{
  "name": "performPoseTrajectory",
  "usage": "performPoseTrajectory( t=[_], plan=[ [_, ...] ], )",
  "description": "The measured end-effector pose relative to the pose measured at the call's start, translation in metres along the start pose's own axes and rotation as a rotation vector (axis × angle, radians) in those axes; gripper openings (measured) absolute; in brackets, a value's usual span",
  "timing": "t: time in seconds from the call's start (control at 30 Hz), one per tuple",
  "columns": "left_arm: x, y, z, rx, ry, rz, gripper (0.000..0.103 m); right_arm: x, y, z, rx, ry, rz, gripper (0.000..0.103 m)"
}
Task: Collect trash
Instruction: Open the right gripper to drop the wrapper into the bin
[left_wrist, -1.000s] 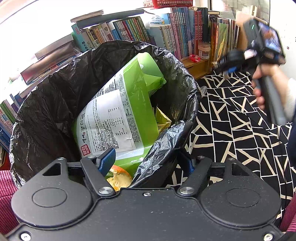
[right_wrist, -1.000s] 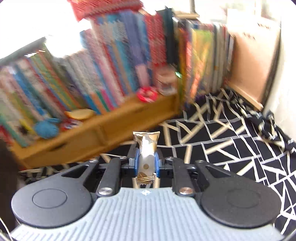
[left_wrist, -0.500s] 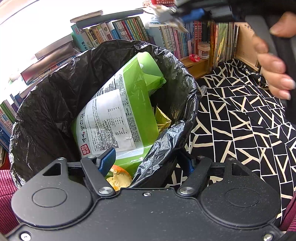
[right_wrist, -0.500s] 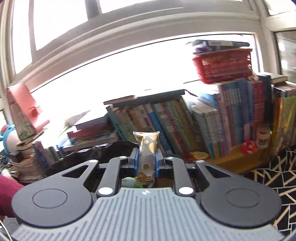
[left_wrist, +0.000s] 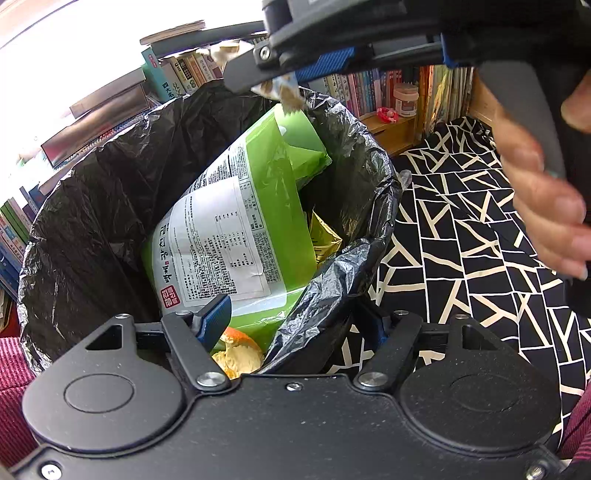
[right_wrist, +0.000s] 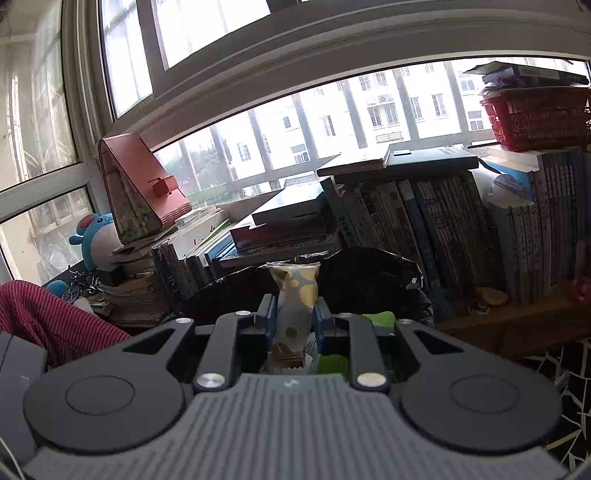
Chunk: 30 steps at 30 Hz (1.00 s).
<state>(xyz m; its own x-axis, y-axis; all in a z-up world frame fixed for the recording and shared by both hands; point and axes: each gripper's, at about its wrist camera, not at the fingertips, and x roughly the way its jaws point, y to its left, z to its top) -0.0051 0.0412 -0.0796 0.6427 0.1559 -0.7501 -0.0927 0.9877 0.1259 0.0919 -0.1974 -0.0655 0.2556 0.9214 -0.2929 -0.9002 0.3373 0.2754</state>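
Hovering over the far rim of the trash bin (left_wrist: 207, 122), the right gripper (left_wrist: 273, 86) now fills the top of the left wrist view, where a second ago it stood small at the right edge, out over the patterned cloth (left_wrist: 461, 240). It reaches in from the upper right, the person's hand (left_wrist: 543, 192) wrapped round its grey handle. A snack wrapper (left_wrist: 284, 92) with tan spots hangs between its blue pads, above the bin's opening. The left gripper (left_wrist: 295, 321) has not moved: it points steeply down and straddles the near rim of the bin, one blue finger (left_wrist: 216, 319) inside, the other outside against the black liner, gripping the rim at about half its reach. Inside the bin a large green bag (left_wrist: 243, 229) with a white printed label leans upright, a gold foil packet (left_wrist: 325, 240) wedged at its right and orange peel (left_wrist: 236, 350) at the near wall.

From the right wrist view, the books (right_wrist: 443, 229) and wooden shelf seen a second ago have given way to a window and stacked books, with the bin's black liner (right_wrist: 369, 277) directly ahead. The gripper points only slightly downward. Its jaws are opening, the spotted wrapper (right_wrist: 295, 306) standing upright between the pads, which look to touch it on both sides. Green from the bag below shows through the gripper's frame.
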Motion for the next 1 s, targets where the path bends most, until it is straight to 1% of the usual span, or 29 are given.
performPoseTrajectory(
  t=[0.13,0.17,0.2,0.23,0.3,0.37,0.73,0.93,1.0],
  plan=[
    [0.0,0.0,0.0,0.0,0.0,0.0,0.071,0.002,0.0,-0.003,-0.003,0.017,0.008,0.029],
    [0.0,0.0,0.0,0.0,0.0,0.0,0.071,0.002,0.0,-0.003,-0.004,0.022,0.008,0.031],
    [0.0,0.0,0.0,0.0,-0.001,0.0,0.071,0.003,0.0,-0.004,-0.005,0.027,0.008,0.036],
    [0.0,0.0,0.0,0.001,-0.001,0.0,0.071,0.004,0.0,-0.004,-0.006,0.03,0.007,0.038],
    [0.0,0.0,0.0,0.001,-0.001,0.0,0.071,0.005,0.0,-0.005,-0.006,0.034,0.006,0.052],
    [0.0,0.0,0.0,0.0,-0.001,0.0,0.071,0.005,0.0,-0.006,-0.006,0.037,0.01,0.057],
    [0.0,0.0,0.0,0.001,-0.001,0.0,0.071,0.002,-0.003,-0.003,0.002,0.022,-0.007,0.065],
    [0.0,0.0,0.0,0.001,-0.001,0.001,0.071,-0.005,-0.013,0.004,0.007,-0.019,-0.053,0.07],
    [0.0,0.0,0.0,0.001,-0.001,0.0,0.071,-0.008,-0.02,0.007,0.018,-0.039,-0.081,0.074]
  ],
)
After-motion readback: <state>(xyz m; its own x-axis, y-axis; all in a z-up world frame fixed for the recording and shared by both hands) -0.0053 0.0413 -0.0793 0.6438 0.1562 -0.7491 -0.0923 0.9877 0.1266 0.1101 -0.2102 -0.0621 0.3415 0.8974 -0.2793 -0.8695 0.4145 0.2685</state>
